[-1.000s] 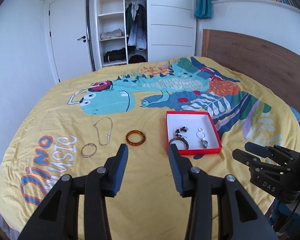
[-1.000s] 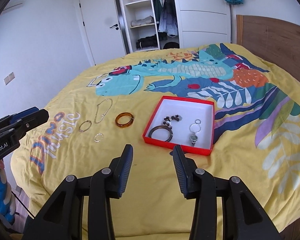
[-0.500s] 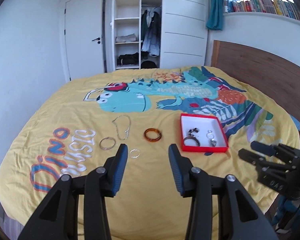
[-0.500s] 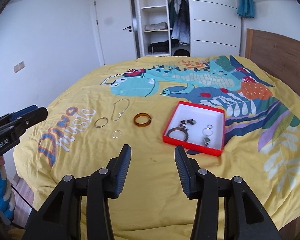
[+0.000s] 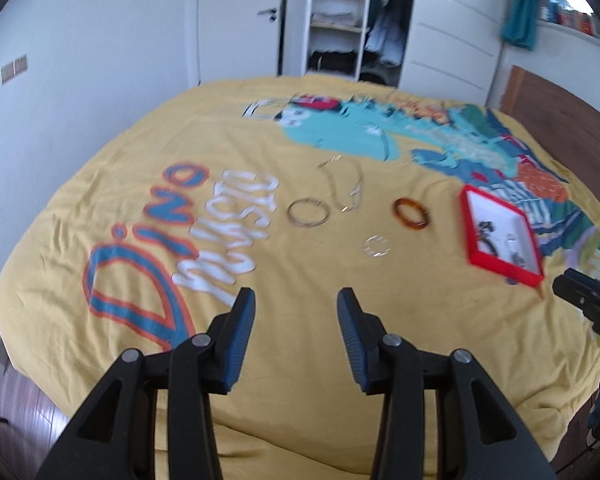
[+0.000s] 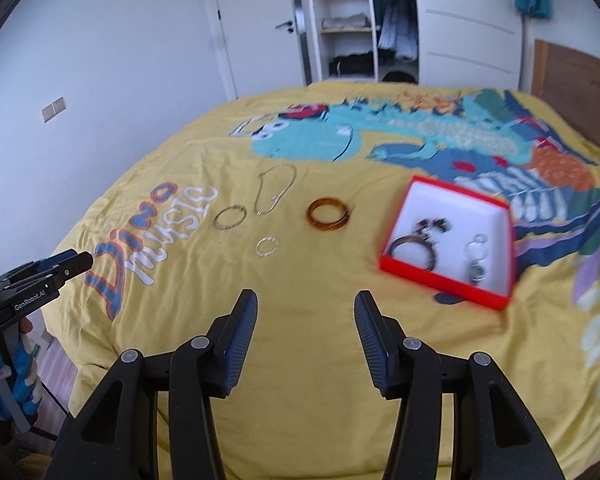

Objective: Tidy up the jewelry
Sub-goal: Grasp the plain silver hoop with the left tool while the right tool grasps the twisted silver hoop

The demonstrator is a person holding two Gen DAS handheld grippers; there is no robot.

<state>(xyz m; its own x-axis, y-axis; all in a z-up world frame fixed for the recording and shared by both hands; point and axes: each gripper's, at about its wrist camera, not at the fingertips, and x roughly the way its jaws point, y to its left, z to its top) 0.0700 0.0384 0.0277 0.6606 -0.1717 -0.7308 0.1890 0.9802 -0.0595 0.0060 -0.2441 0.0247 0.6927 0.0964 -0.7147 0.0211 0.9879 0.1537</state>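
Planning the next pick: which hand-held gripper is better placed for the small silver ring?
Left hand-held gripper, probably: open, and the small silver ring lies nearly straight ahead. From the right hand-held gripper it sits further left.

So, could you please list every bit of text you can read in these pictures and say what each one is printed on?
"Dino music" on the yellow bedspread, in large orange-and-blue and white letters.
"GenRobot.AI" on the left gripper, seen from the right wrist.
"D", cut off at the picture edge, on the right gripper.
Book spines on the shelf: too blurred to read.
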